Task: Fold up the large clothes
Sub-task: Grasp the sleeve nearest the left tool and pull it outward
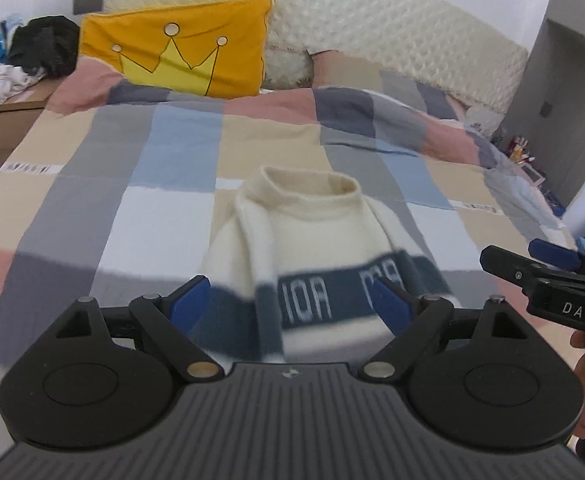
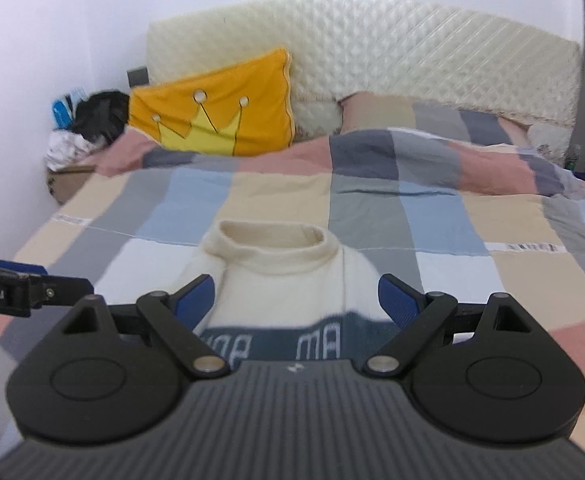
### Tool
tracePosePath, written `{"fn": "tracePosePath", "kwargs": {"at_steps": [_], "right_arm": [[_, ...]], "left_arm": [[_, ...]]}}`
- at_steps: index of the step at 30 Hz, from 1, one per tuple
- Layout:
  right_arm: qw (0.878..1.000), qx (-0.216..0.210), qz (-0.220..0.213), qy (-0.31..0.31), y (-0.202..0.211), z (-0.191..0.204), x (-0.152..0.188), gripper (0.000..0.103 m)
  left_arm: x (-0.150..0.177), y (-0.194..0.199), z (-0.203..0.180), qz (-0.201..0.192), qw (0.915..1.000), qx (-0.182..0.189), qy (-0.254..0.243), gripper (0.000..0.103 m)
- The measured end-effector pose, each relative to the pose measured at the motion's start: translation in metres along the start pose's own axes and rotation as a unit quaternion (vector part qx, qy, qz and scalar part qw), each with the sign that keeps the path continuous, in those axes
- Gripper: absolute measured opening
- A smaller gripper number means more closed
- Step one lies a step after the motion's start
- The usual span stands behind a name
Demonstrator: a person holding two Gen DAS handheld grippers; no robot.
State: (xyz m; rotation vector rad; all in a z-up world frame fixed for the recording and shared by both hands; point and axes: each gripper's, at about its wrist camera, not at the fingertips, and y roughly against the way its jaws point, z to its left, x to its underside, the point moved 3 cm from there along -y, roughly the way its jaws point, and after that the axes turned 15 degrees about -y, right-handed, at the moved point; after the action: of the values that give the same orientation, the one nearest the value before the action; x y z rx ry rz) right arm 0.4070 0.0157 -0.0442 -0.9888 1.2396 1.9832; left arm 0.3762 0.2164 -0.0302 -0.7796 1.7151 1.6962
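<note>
Here, folded sweater (image 1: pixel 316 248) on checked bedspread (image 1: pixel 172 152), beyond both wide-spread, empty claws

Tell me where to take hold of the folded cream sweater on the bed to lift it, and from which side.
Probably grip the sweater at its near folded edge, by the dark lettered band, coming from the foot of the bed. It lies flat with the collar pointing away, so that thick edge faces both open tongs.

Both wrist views look downward over the same bed (image 1: pixel 92 184), side by side.
</note>
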Motion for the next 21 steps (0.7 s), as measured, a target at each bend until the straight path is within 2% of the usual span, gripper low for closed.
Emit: {"fn": "tracePosePath", "kwargs": {"at_steps": [4, 8, 15, 18, 21], "right_arm": [[1.000, -0.005, -0.007, -0.017, 0.053, 0.000, 0.030, 0.090], [1.000, -0.011, -0.011, -0.022, 0.088, -0.006, 0.062, 0.090], [0.999, -0.016, -0.013, -0.025, 0.108, -0.022, 0.122, 0.090], [1.000, -0.009, 0.008, -0.020, 0.099, -0.030, 0.150, 0.090], [0.999, -0.011, 0.033, -0.030, 0.087, -0.038, 0.166, 0.090]], "left_arm": [[0.044, 0.055, -0.022, -0.007, 1.0000, -0.006, 0.003, 0.091], [0.091, 0.082, -0.042, -0.003, 1.0000, -0.008, 0.003, 0.091], [0.170, 0.082, -0.058, 0.038, 0.9991, 0.004, 0.015, 0.089], [0.196, 0.070, -0.058, 0.076, 0.9966, 0.008, 0.031, 0.089], [0.212, 0.061, -0.059, 0.094, 0.9949, 0.010, 0.037, 0.088]]}}
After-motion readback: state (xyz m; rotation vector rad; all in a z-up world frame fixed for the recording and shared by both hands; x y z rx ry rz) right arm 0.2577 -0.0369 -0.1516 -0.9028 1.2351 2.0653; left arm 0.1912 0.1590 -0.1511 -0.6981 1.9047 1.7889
